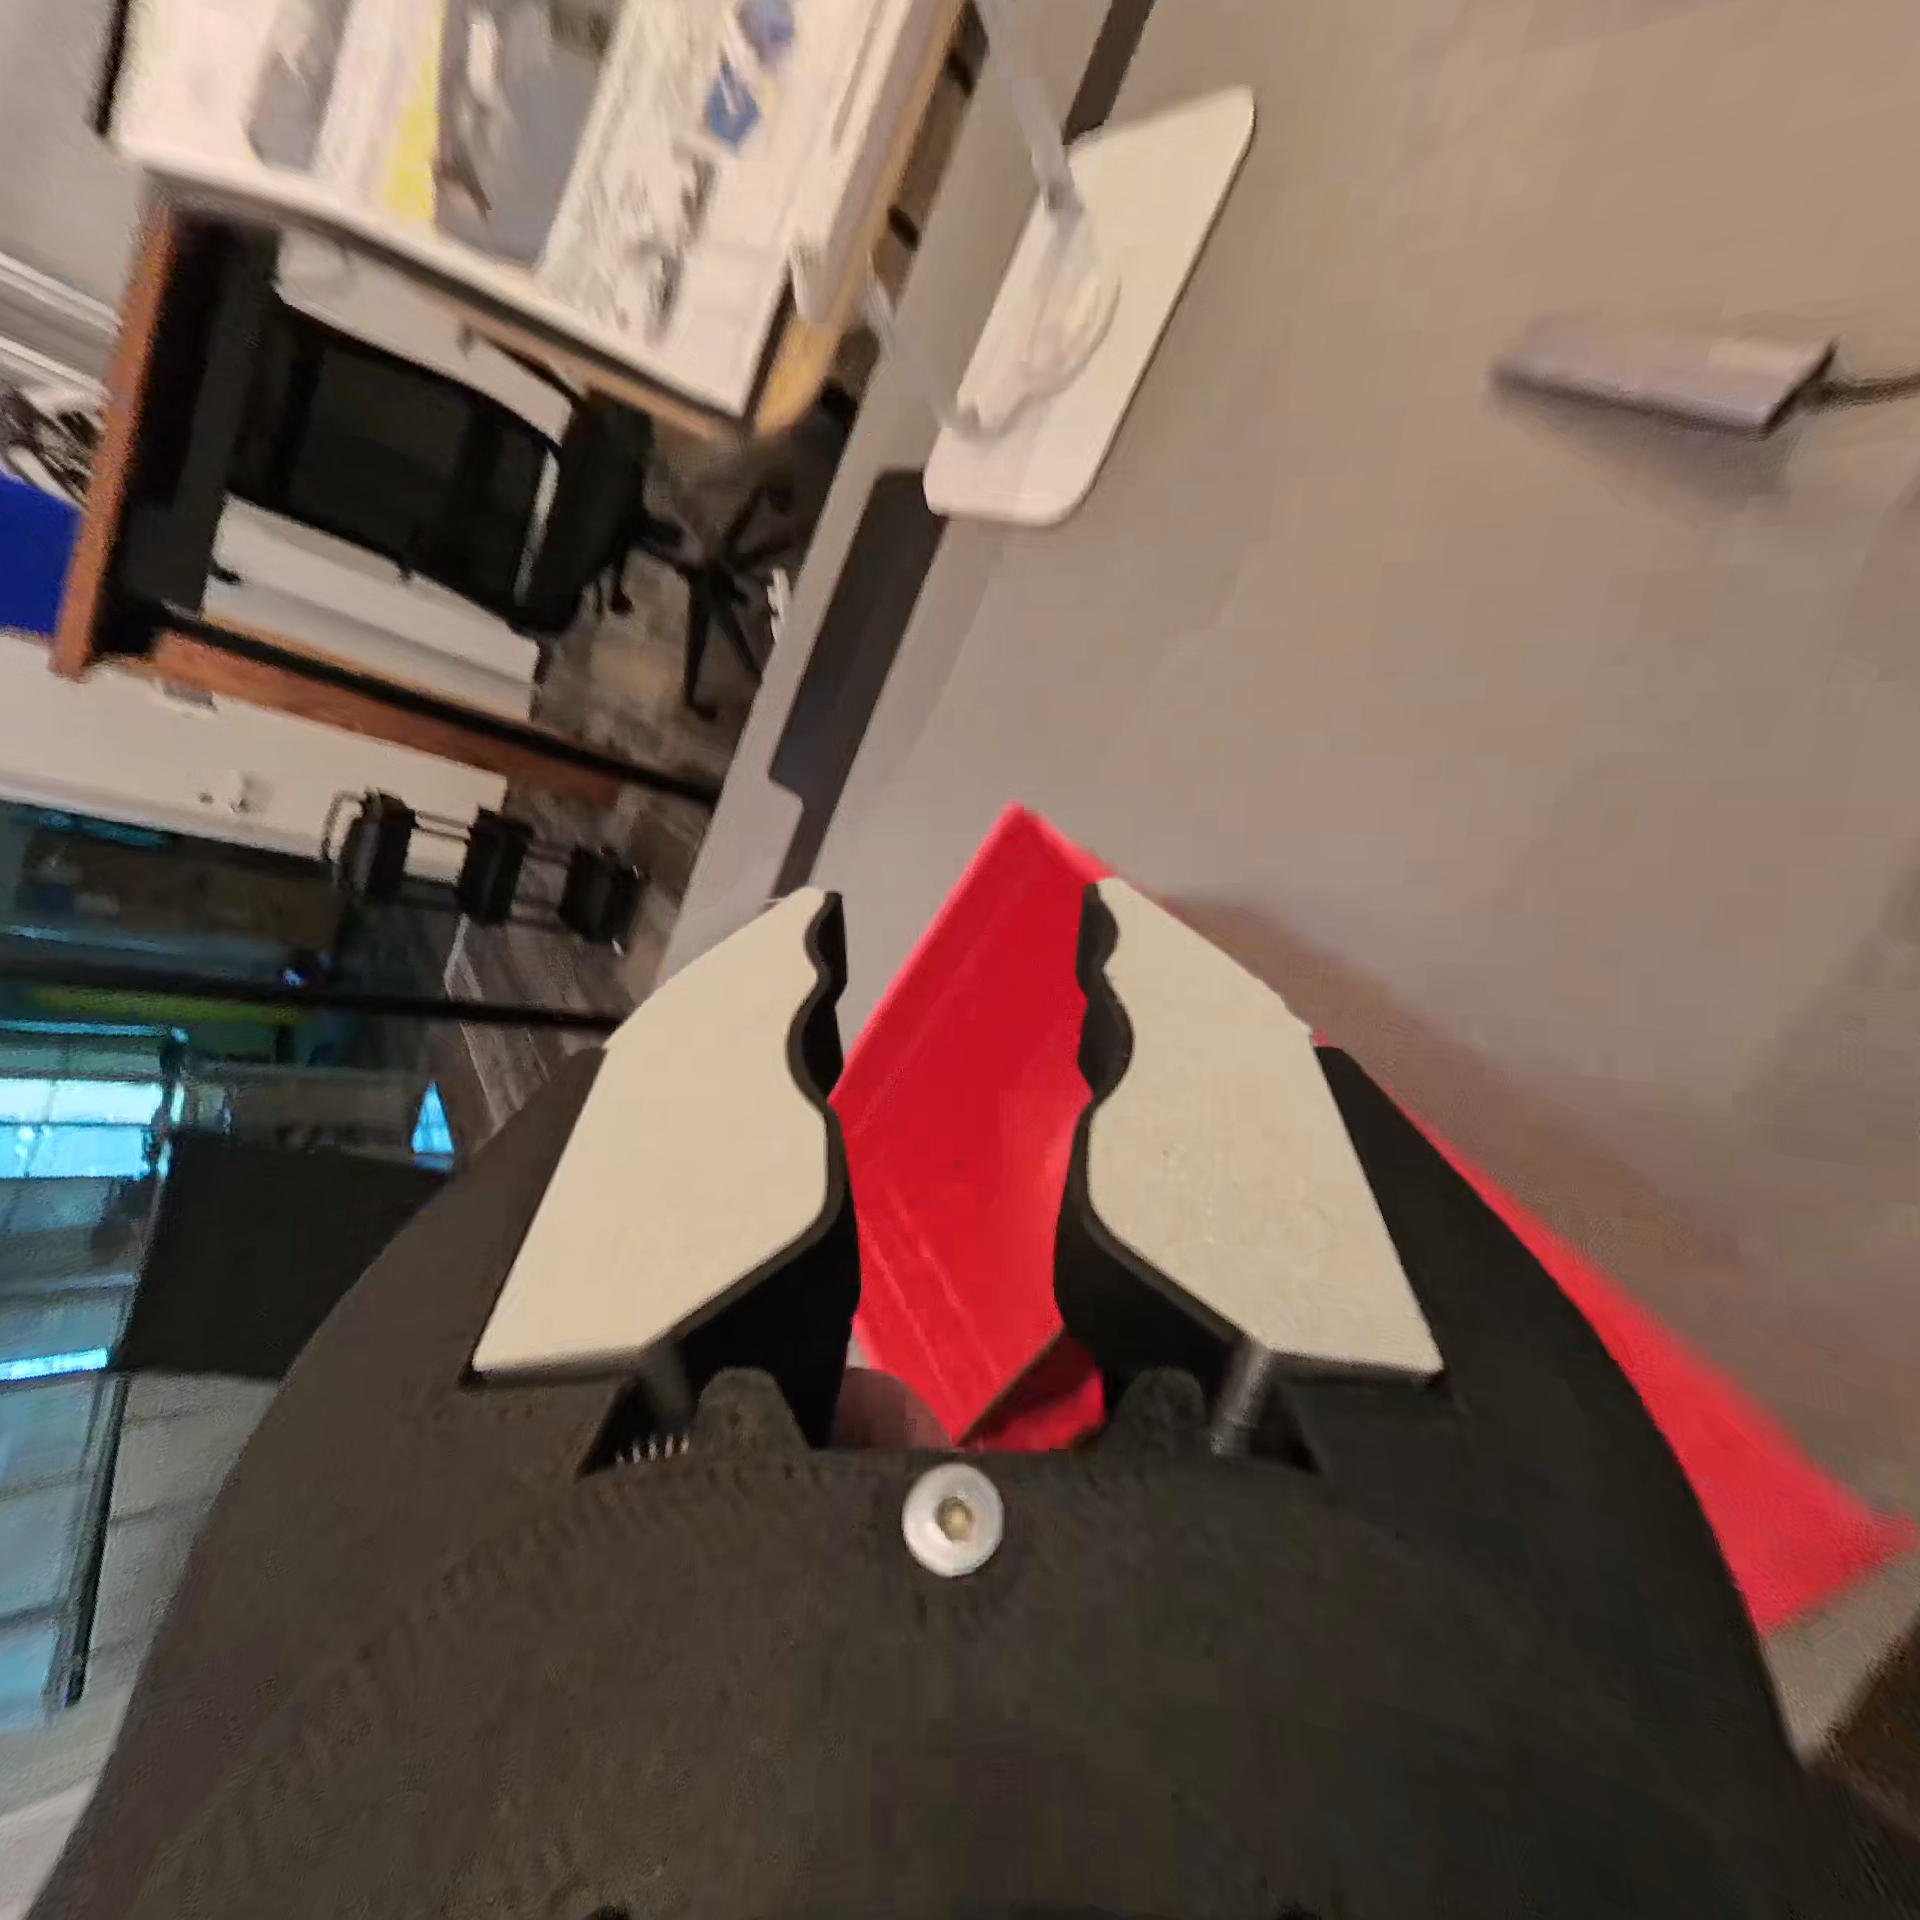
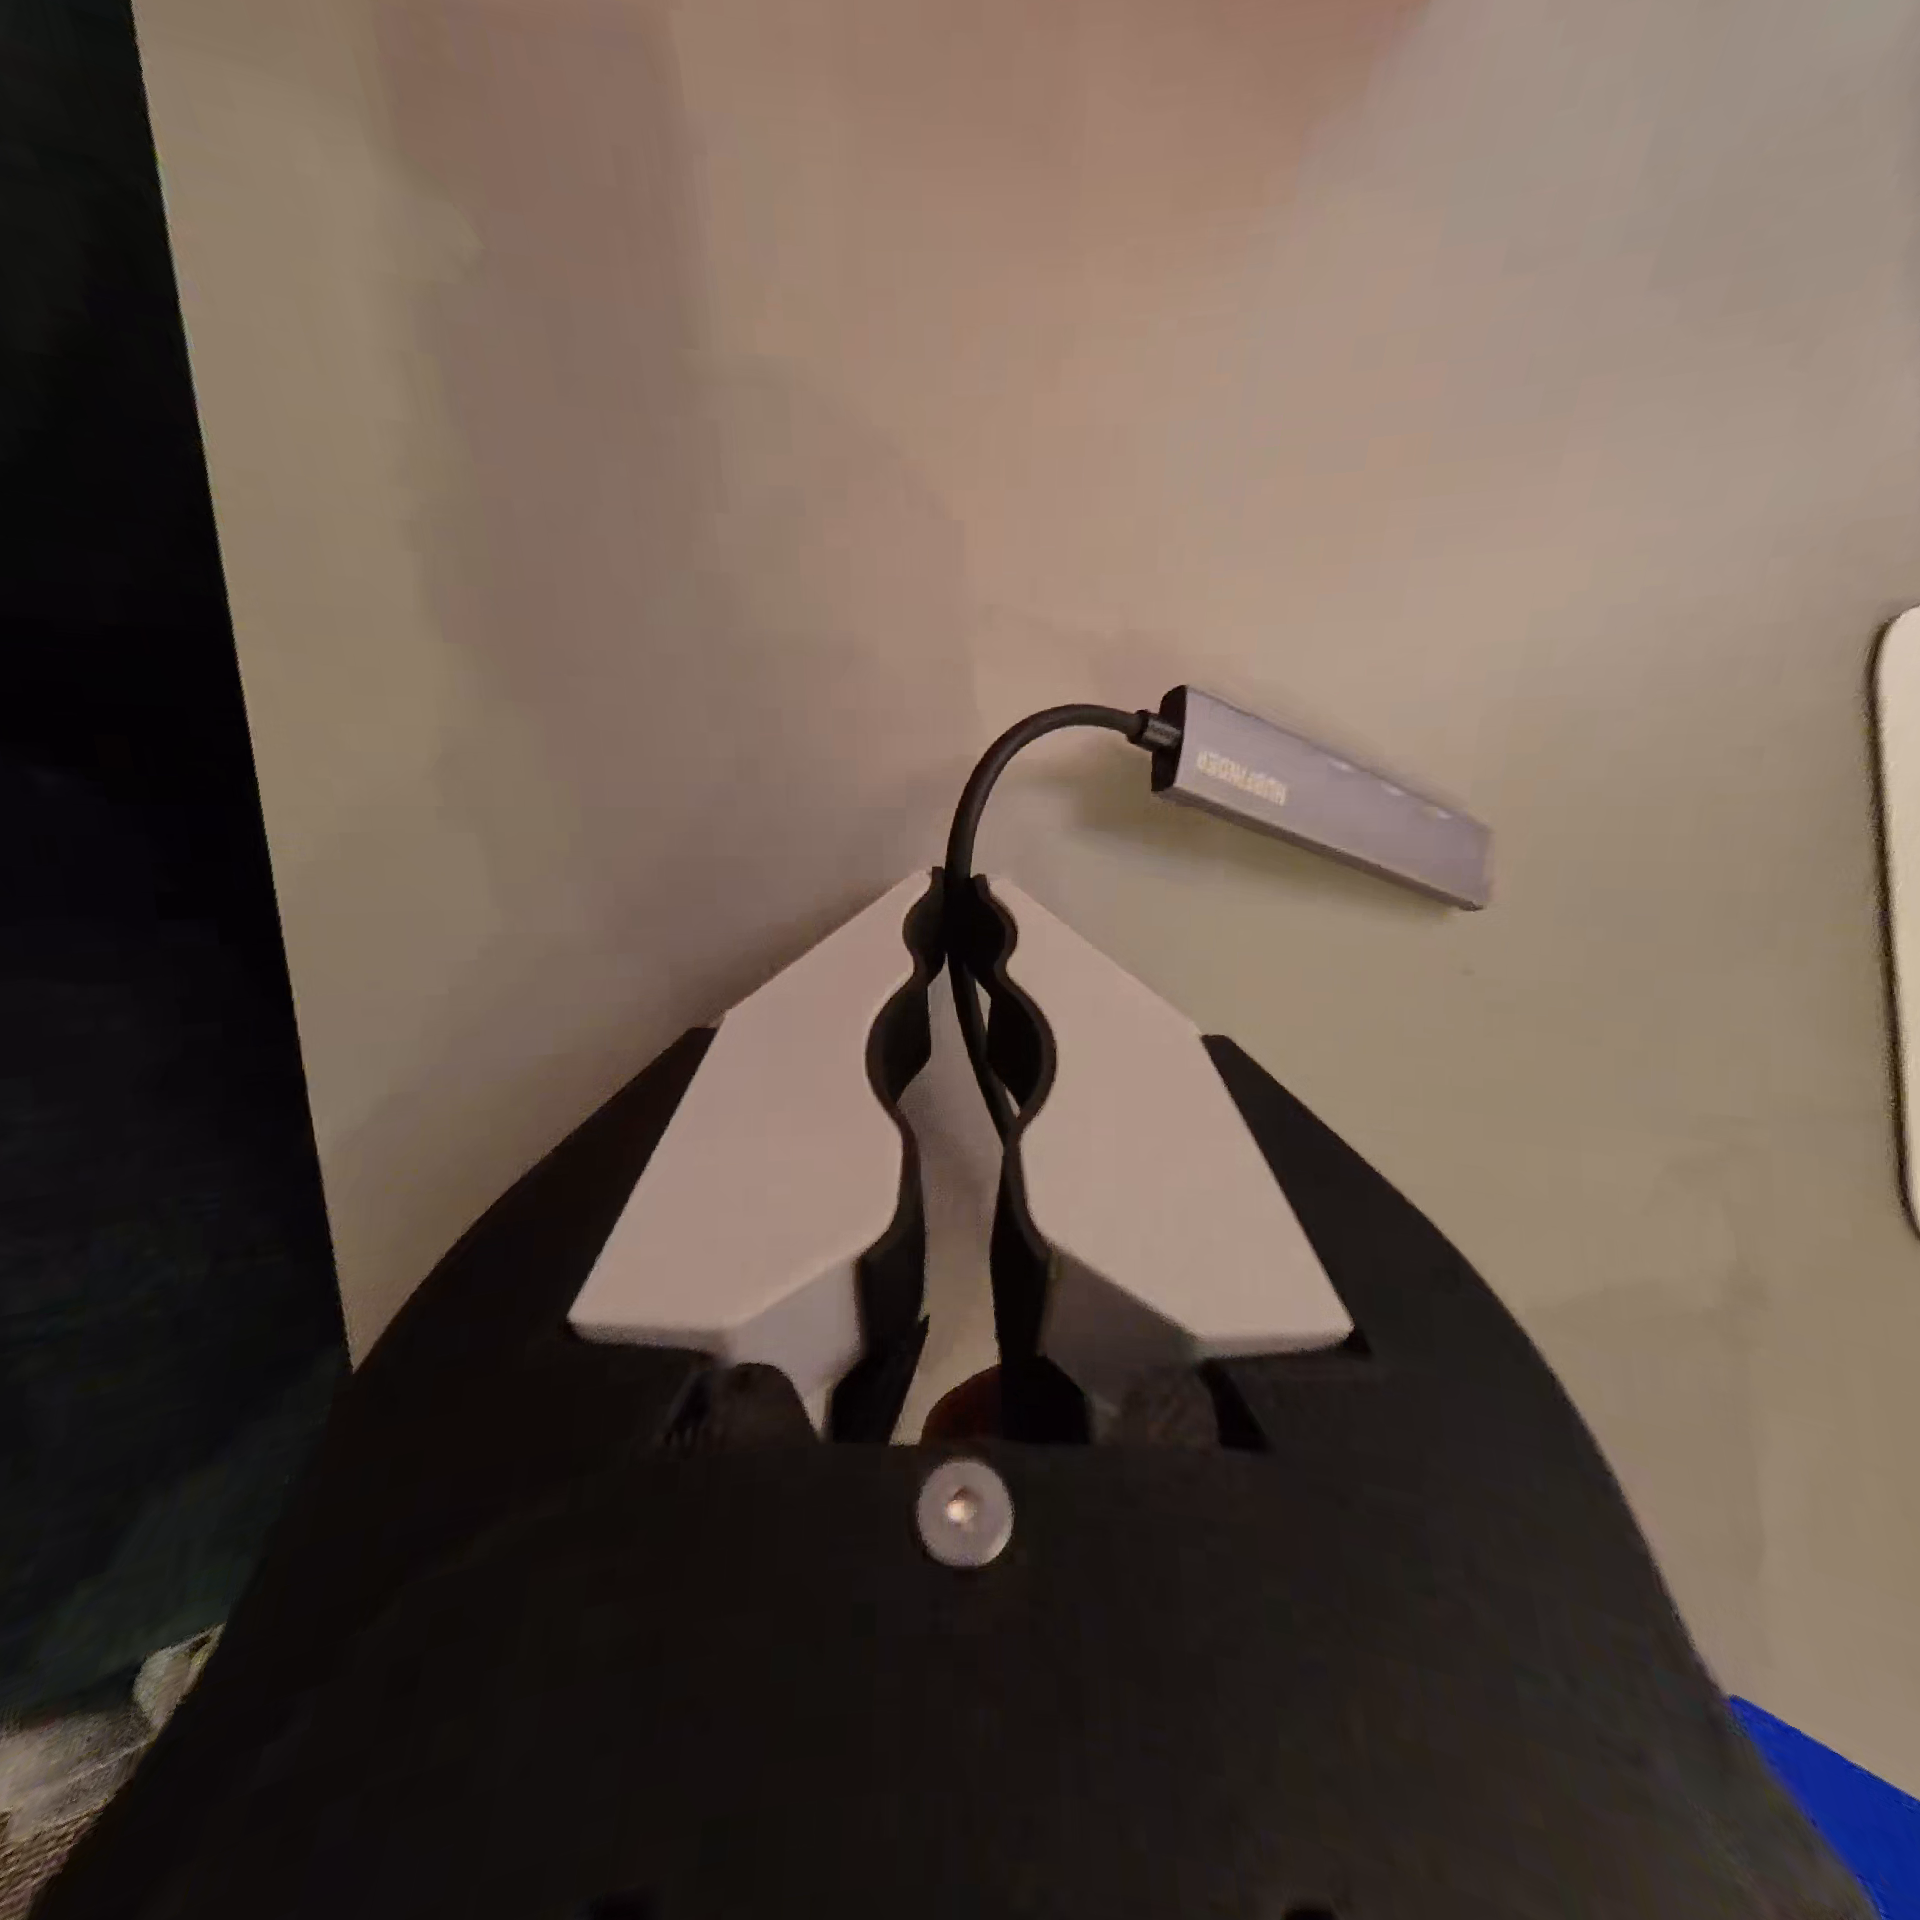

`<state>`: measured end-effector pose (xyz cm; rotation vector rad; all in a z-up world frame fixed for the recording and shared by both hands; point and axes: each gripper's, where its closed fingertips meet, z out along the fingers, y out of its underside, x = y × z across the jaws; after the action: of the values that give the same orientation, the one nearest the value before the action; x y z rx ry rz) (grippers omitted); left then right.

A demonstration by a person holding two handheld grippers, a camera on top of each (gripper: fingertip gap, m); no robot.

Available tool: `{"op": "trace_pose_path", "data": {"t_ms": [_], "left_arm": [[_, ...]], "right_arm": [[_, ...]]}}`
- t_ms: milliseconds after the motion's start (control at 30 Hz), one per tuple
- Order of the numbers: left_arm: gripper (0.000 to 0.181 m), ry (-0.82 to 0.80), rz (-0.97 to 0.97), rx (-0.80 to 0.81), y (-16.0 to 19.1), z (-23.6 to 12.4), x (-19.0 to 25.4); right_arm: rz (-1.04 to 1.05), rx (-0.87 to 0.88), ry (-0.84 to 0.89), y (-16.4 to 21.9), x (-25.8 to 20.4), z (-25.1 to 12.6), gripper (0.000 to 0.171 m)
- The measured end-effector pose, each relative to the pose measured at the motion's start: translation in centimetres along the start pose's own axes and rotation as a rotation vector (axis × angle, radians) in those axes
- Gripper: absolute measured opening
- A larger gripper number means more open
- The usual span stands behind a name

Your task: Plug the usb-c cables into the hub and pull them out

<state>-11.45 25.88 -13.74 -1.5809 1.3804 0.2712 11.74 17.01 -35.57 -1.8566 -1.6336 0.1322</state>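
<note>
Left wrist view: my left gripper hangs tilted over the worktop with its fingers parted and nothing between them; only a red sheet shows through the gap. At about 1 o'clock from the fingertips, well apart, lies the grey hub, its black lead running off at 3 o'clock. At 12 o'clock sits a white pad bearing a coil of white cable, too blurred to trace to a plug.

Right wrist view: my right gripper has its fingers closed on the black lead, pinched at the tips; the lead arches up towards 1 o'clock and enters the near end of the hub, which lies flat on the worktop. An edge of the white pad shows at 3 o'clock.

Step in hand, as I judge it: steadying the hub by its lead while the free gripper fetches a cable. To do this well I would:
- keep the right grip firm but still, since a pull on the lead would slew the light hub
- bring the left gripper level before it reaches the white cable, and take the cable close behind its plug so the plug cannot droop
- confirm which face carries the ports; I cannot tell from either view
- line plug and port up squarely, then push straight along the hub's long side
</note>
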Motion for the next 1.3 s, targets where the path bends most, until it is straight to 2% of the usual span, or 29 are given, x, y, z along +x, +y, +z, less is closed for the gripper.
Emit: {"op": "trace_pose_path", "data": {"t_ms": [133, 333, 467, 667, 767, 933, 1133, 1300], "left_arm": [[0.041, 0.06, -0.004, -0.199, 6.3, -1.7, 0.3], [0.039, 0.182, -0.066, -0.507, 16.1, -3.0, 4.0], [0.041, 0.219, -0.099, -0.629, 20.3, -3.7, 6.1], [0.041, 0.313, -0.2, -0.745, 24.4, -3.7, 8.6], [0.008, 0.306, -0.21, -0.708, 24.5, -2.8, 8.5], [0.004, 0.268, -0.15, -0.646, 22.8, -2.7, 7.7], [0.003, 0.174, -0.247, -0.391, 17.5, -2.8, 4.8], [0.003, 0.062, -0.294, -0.247, 13.9, -3.0, 1.6]], "right_arm": [[0.065, 0.002, -0.045, 0.7, -0.5, 0.0, 0.002], [0.072, -0.033, -0.021, 1.6, -0.1, -0.7, 0.014], [0.093, -0.049, -0.012, 2.0, 0.2, -1.1, 0.023], [0.106, -0.017, 0.002, 1.4, 0.5, -1.7, 0.023], [0.103, -0.016, 0.014, 1.3, 0.5, -1.8, 0.022], [0.116, -0.01, 0.034, 1.5, 0.8, -2.0, 0.019], [0.128, 0.017, 0.046, 1.0, 1.3, -2.3, 0.017], [0.133, 0.041, 0.062, 0.5, 1.6, -2.7, 0.017]]}}
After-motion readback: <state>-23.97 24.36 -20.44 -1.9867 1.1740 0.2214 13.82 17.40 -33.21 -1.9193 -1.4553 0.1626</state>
